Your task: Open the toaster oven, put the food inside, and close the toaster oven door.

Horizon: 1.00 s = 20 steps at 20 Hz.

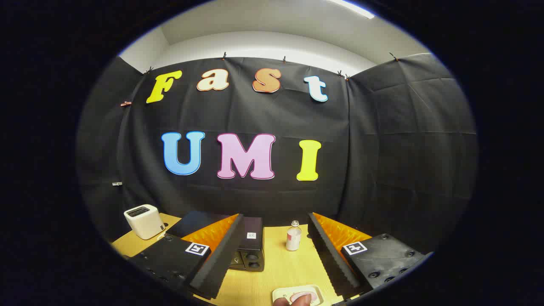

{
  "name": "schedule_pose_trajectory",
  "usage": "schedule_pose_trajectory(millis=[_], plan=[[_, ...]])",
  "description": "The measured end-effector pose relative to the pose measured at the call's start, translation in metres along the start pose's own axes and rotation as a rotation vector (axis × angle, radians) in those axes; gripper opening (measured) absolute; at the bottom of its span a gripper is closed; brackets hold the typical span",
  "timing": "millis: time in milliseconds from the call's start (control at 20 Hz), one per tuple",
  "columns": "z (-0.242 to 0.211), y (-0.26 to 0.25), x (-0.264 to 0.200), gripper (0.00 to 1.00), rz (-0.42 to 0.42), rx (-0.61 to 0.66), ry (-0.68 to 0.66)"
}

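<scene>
The black box-shaped toaster oven (250, 248) stands closed mid-table behind the left finger; the gripper (272, 255) fingers are apart, empty. Approach low, hooking the door's top edge squarely.

Gripper (278, 250) held above wooden table (272, 272), fingers (221, 250) spread wide with nothing gripped, black toaster oven (250, 248) and small bottle (293, 236) seen between them, white box (143, 221) beyond left finger, tray (282, 294) of possibly pink food touched by a fingertip (301, 300).

Black cloth wall (382, 140); white ceiling (276, 25) with light strip (350, 7); wooden table (280, 267).
</scene>
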State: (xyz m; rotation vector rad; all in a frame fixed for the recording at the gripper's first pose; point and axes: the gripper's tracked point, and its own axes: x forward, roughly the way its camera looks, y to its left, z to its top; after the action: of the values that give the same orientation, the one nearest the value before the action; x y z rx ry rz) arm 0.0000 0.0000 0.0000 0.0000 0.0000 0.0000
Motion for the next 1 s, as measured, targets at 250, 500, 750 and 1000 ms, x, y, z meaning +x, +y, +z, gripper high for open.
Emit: schedule_pose_trajectory(millis=[250, 500, 750, 1000], plan=[[-0.006, -0.002, -0.001, 0.98, -0.006, -0.001, 0.007], [-0.009, 0.005, -0.004, 0.98, 0.005, -0.054, 0.001], [-0.010, 0.014, -0.006, 0.98, 0.013, -0.035, 0.000], [-0.006, 0.034, -0.003, 0.98, 0.026, -0.013, -0.018]])
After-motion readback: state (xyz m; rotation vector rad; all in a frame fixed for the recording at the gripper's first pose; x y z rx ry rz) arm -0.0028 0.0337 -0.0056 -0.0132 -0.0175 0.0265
